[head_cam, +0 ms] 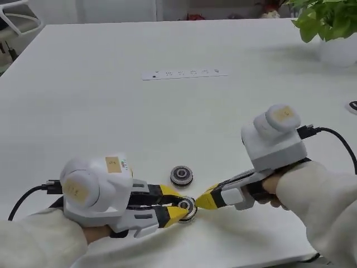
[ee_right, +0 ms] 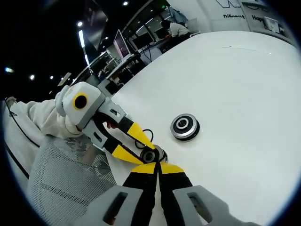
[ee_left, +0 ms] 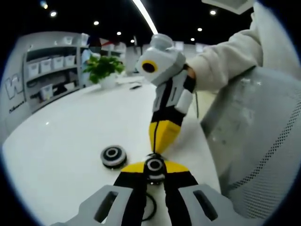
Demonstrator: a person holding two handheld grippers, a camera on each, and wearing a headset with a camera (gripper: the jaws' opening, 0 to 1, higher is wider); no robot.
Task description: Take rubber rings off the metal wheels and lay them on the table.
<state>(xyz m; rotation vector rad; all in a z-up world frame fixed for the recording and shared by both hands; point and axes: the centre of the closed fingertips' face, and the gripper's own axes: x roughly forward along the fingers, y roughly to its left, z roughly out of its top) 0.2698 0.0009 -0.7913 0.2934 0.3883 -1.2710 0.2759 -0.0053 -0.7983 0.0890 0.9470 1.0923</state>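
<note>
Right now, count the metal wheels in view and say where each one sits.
2. One wheel is gripped in the left gripper's jaws near the table's front edge, the right gripper's closed tips touching it. The other wheel stands free just beyond them.

The white tabletop (head_cam: 111, 111) is evenly and brightly lit from above in the head view; only soft shadows are cast. In both gripper views, ceiling strips (ee_left: 145, 16) and spots (ee_left: 96, 22) are seen glaring, straight lines are bent toward the edges, and the background is slightly blurred.
</note>
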